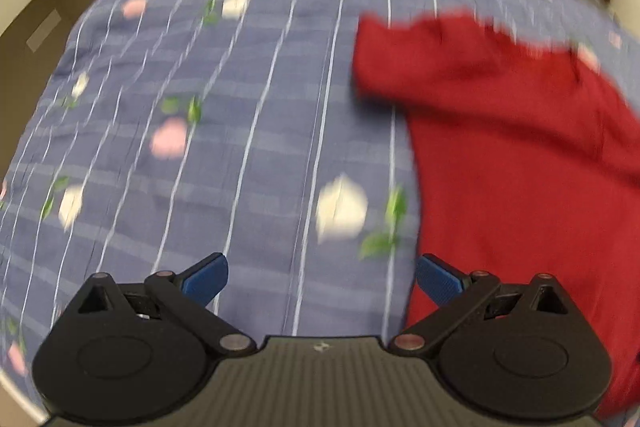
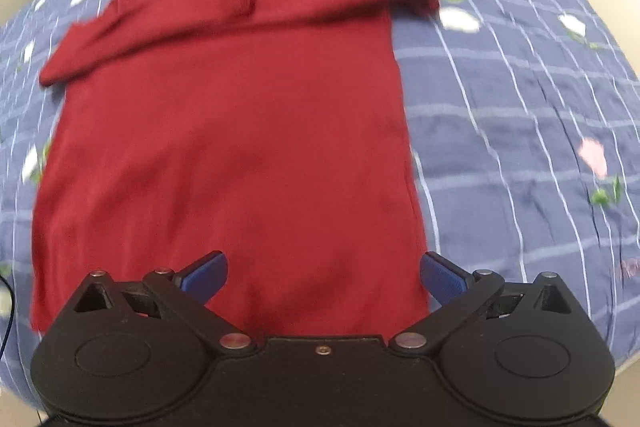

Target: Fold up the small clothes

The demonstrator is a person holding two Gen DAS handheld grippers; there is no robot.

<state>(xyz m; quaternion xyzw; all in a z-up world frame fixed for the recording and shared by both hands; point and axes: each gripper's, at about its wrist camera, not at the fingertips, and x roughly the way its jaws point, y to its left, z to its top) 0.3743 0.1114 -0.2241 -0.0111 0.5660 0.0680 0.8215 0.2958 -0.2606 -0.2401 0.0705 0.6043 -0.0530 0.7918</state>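
Bedding in blue, the checked bedspread point(image 1: 248, 75) with its flower print, fills the left of the left wrist view, and nothing is gripped there: the left gripper point(image 1: 322, 277) is held above it with its jaws spread wide and empty. To its right, the red sweater point(image 1: 520, 155) is laid flat on the cover, one sleeve reaching out toward the middle. In the right wrist view the red sweater point(image 2: 232, 131) is seen spread lengthwise, both sleeves folded across the chest, the hem nearest the right gripper point(image 2: 324, 277), whose jaws are likewise wide and empty above the hem. The sleeve folds are judged done; the body is still to be folded over.
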